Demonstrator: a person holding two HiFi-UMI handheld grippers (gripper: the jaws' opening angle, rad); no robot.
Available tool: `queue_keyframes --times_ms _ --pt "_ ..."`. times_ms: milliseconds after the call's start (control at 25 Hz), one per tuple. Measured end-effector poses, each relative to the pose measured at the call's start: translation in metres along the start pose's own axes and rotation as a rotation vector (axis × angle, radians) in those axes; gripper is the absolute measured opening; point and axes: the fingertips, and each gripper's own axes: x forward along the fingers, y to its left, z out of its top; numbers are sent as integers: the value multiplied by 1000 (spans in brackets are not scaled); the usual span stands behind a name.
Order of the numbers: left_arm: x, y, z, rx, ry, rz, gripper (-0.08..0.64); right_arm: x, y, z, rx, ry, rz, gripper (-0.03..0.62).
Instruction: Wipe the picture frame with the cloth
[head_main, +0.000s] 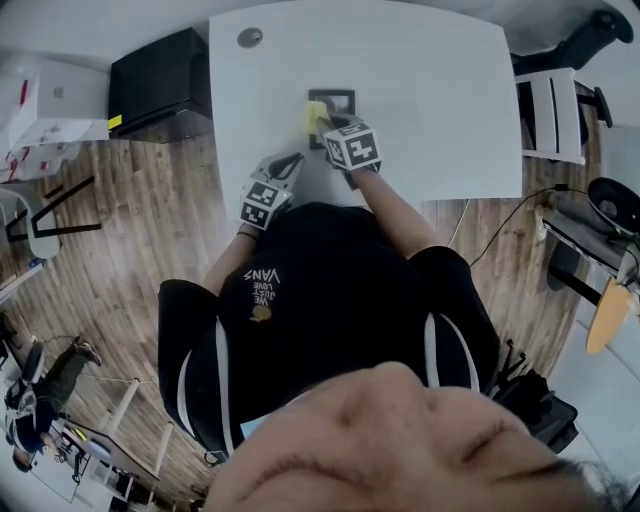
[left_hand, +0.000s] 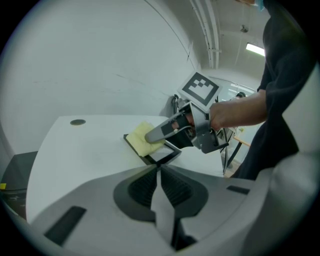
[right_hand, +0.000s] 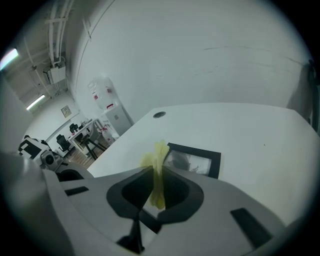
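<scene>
Picture frame (head_main: 338, 98), black border, glossy pane, flat mid-desk (head_main: 430, 80), long side seemingly running toward the far edge, yellow cloth (head_main: 315, 113) on its left side, pinched by right gripper (head_main: 325, 124), left gripper (head_main: 292, 163) closed, empty, at near edge.

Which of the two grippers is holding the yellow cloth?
The right gripper: its jaws are shut on the cloth at the picture frame. The left gripper is shut and empty.
</scene>
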Motion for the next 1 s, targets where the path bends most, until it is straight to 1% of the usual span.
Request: queue_keyframes --times_ms 600,1000 --pt "12 -12 3 24 11 -50 34 -25 -39 -16 48 -1 -77 44" --pt "18 -17 3 21 17 -67 34 -43 -65 -29 74 -1 -126 44"
